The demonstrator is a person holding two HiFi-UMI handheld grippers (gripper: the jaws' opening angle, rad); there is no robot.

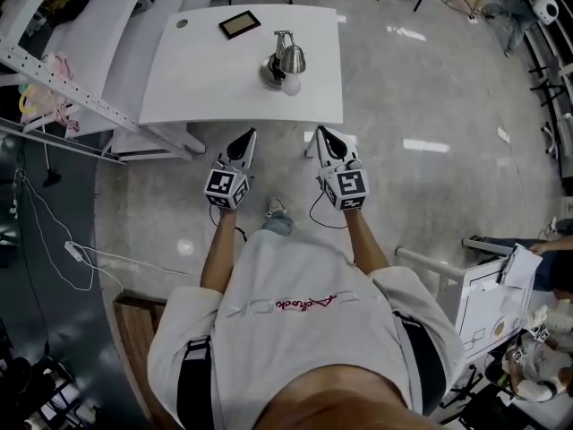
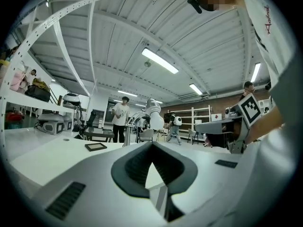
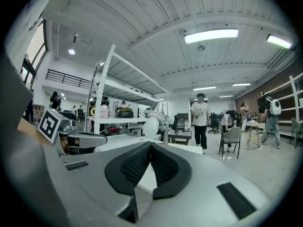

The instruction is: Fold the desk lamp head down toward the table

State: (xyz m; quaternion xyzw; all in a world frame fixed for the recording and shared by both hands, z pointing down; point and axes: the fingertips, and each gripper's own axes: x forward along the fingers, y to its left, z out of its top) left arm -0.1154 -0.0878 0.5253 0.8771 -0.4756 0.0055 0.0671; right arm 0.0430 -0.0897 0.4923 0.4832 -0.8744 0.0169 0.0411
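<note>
A silver desk lamp (image 1: 285,63) with a white bulb stands near the front edge of the white table (image 1: 206,88); its head (image 1: 292,59) is raised on the arm. Both grippers hover side by side in front of the table edge, short of the lamp. My left gripper (image 1: 248,136) is shut with nothing in it, and my right gripper (image 1: 323,133) is shut and empty too. The left gripper view has the lamp (image 2: 152,115) ahead beyond the jaw tips. In the right gripper view the lamp (image 3: 154,122) stands slightly left of centre.
A small dark picture frame (image 1: 239,24) lies at the table's back. A white metal shelving rack (image 1: 54,79) stands left of the table. A white cart (image 1: 488,298) is at the right. A cable (image 1: 81,256) runs across the floor at left. People stand in the room beyond the table.
</note>
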